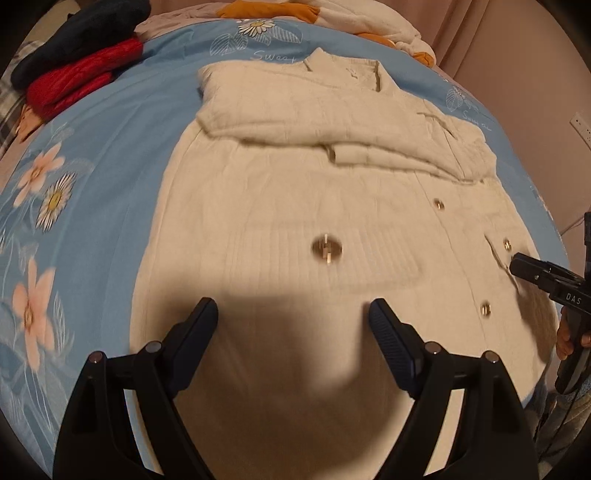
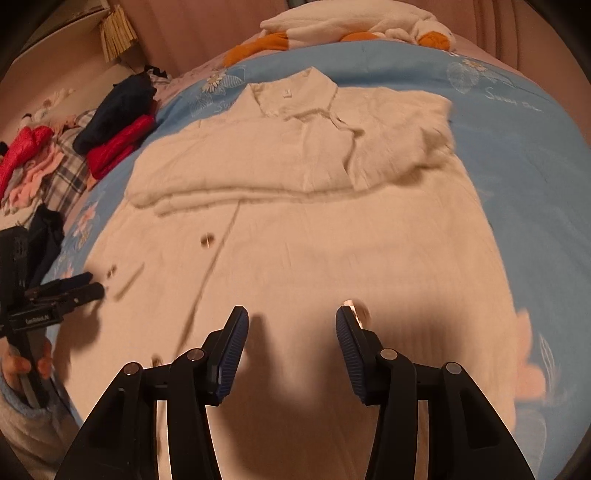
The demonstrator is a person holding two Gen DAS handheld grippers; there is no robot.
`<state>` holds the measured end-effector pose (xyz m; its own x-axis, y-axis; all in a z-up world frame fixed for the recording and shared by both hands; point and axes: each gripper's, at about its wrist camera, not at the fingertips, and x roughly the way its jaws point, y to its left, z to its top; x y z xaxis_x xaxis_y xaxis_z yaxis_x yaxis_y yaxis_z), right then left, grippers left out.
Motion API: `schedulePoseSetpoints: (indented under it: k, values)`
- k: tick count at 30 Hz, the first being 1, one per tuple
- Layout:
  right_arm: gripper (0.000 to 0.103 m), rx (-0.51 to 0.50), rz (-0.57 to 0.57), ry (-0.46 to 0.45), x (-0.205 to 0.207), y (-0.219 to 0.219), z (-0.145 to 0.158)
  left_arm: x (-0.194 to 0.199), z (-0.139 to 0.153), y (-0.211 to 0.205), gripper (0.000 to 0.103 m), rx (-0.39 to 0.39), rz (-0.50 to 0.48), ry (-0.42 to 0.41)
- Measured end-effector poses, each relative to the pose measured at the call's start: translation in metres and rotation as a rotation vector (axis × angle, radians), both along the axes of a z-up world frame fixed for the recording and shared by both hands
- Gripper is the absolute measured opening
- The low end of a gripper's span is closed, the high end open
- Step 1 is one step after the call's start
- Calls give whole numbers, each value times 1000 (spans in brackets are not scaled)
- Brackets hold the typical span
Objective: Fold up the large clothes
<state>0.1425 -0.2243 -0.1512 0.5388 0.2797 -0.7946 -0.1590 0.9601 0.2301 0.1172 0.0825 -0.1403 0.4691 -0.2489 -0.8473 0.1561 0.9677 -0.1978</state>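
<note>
My left gripper point(image 1: 293, 314) and right gripper point(image 2: 291, 321) hang with jaws apart, empty, above the cream buttoned coat point(image 1: 295, 184), its blurred hem cut off below.

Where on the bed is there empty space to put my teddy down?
Bare blue bedsheet shows beside the cream coat, between its folded sleeve and the sheet's edge. Another strip runs between the coat and the red and dark folded clothes. That clothes corner and the plush toy end are crowded.
</note>
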Motion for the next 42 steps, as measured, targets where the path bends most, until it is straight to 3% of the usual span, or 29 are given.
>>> schedulePoseSetpoints:
  k: [4,9,23,27,30,36,42]
  values:
    - [52,29,-19,6,-21,-11,-7,-28,2,4,84,13,48,-2]
    - [54,172,-96,8,-36,-36,1,-50,13,12,85,-28,128,-18]
    - [55,204,-284,-36,-73,-76,5,-75,19,35,86,4,220,-38]
    - [56,200,-330,-49,-78,-91,7,-76,16,49,86,-22,252,-24]
    - [58,198,-366,-36,-78,-106,1,-74,10,63,86,-105,255,1]
    - [60,282,-353,32,-77,-121,-18,-69,1,85,87,-397,212,49]
    - [65,378,-255,29,-71,-122,-20,-57,-3,88,88,-519,153,78]
